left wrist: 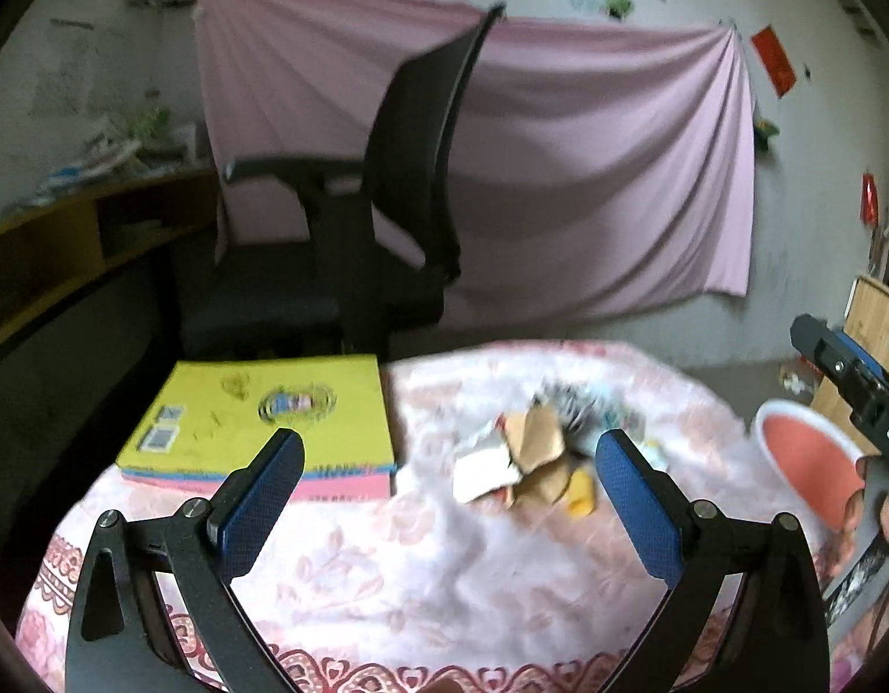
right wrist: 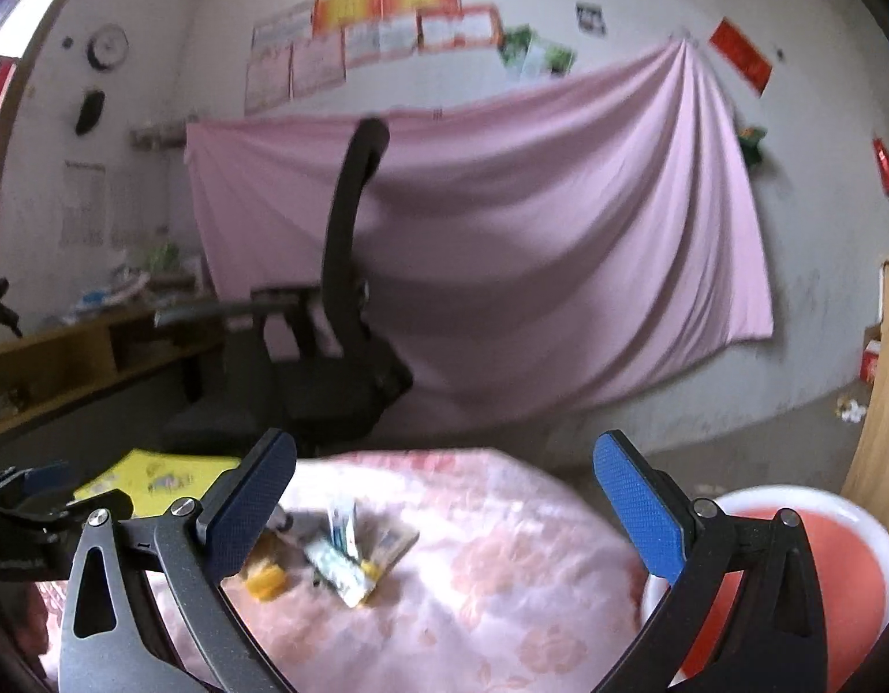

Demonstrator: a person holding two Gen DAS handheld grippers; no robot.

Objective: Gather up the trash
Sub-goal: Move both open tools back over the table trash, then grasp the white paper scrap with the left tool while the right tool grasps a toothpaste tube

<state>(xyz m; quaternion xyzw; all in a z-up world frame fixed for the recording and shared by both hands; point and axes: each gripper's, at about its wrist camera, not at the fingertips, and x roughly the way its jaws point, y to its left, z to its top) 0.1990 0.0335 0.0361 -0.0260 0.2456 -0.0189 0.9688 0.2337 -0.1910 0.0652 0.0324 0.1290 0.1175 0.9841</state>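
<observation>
**A:** On the bench point(left wrist: 387, 595), under its pink flowered cloth, your trash pile point(left wrist: 537, 456) lies near the middle: crumpled brown paper, white scraps and a small yellow piece, all blurred. Your left gripper point(left wrist: 449, 465) hangs above the near edge with its fingers spread wide, nothing between them.

**B:** And what do you get from the right wrist view that the left one misses?

**A:** From there the pile point(right wrist: 340, 554) shows as printed wrappers and a yellow bit, sitting toward the left finger. Your right gripper point(right wrist: 444, 468) also has its fingers spread and holds nothing. You also see the red bowl with a white rim point(right wrist: 848, 572) just beside the right finger, at the right edge of the bench. The left view catches only part of that bowl point(left wrist: 802, 462), but it shows the yellow box point(left wrist: 260, 421) in full at the far left corner, and your hand point(left wrist: 883, 520) on the other gripper at the right.

**B:** How much room around the pile?

**A:** Bare cloth lies between the pile and the near edge, and between pile and bowl. The box stands just left of the pile. Beyond the far edge a black office chair point(left wrist: 387, 219) stands close, with a pink sheet point(right wrist: 560, 242) hung on the wall behind it.
</observation>
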